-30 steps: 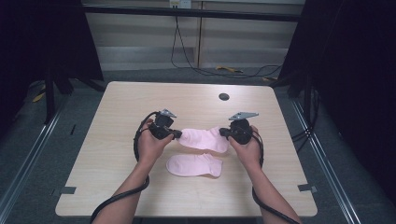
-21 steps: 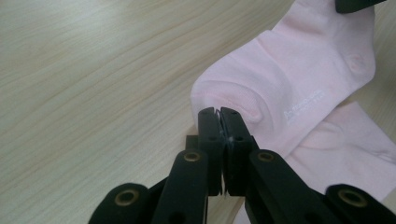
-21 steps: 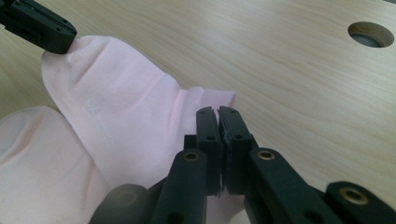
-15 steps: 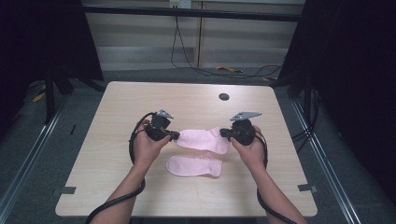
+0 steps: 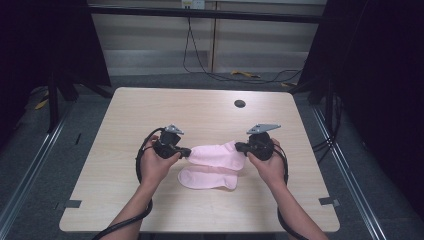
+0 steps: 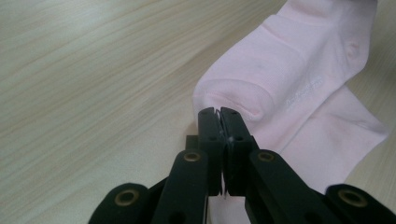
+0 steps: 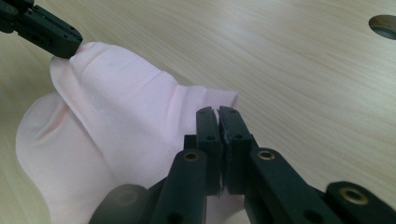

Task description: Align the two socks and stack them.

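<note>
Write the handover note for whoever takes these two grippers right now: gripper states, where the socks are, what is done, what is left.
Left gripper: jaws shut on one end of the upper pink sock.
Right gripper: jaws shut on that sock's other end.
Lower pink sock: flat on the table, partly under the upper one.
Done: upper sock gripped at both ends, held stretched over the lower.
Left, probably: line it up and lay it on the lower sock, then release.

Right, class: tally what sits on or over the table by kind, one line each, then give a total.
Pink socks: 2, upper sock and lower sock
Grippers: 2, left gripper and right gripper
Total: 4
</note>
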The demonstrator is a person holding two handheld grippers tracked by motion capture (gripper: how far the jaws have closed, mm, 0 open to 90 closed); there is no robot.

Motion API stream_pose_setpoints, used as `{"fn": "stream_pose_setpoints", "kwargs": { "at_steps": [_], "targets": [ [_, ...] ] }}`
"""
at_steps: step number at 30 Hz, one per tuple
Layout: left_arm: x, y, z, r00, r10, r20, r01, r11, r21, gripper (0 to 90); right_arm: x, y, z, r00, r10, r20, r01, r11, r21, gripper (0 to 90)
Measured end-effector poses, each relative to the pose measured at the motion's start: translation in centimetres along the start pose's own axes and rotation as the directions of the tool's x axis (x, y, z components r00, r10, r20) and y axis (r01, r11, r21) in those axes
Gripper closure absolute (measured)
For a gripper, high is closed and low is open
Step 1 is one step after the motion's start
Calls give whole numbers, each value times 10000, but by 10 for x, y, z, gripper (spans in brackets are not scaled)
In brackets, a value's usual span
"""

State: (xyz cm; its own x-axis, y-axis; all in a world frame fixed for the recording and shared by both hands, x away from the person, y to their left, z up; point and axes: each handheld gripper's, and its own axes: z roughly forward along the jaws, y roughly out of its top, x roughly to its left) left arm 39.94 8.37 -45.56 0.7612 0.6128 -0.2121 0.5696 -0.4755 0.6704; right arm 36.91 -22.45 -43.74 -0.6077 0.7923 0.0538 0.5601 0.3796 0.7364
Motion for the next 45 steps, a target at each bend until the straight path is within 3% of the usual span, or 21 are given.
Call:
{"fn": "stream_pose_setpoints", "kwargs": {
  "at_steps": [10, 16, 24, 36, 45],
  "targets": [
    [-6, -9, -6, 10000, 16, 27, -16, 10000, 83, 884, 7, -3, -5, 9996, -185, -203, 185, 9998, 0, 880],
    [-10, -14, -10, 10000, -12, 46, 12, 10000, 12, 884, 9, -10, -8, 9994, 34, -353, -35, 10000, -23, 879],
    [-14, -22, -14, 9999, -45, 102, 44, 9999, 120, 884, 14, -14, -11, 9981, -22, -618, 13, 9999, -145, 878],
    [-26, -43, -14, 10000, 15, -3, -15, 9992, 389, 883, 24, -19, -11, 9952, -134, -974, 148, 9998, 134, 877],
    [-27, -55, -6, 9997, 172, -179, -159, 9972, 734, 881, 25, -33, 8, 9943, -75, -1060, 153, 9972, 729, 876]
  ]
}}
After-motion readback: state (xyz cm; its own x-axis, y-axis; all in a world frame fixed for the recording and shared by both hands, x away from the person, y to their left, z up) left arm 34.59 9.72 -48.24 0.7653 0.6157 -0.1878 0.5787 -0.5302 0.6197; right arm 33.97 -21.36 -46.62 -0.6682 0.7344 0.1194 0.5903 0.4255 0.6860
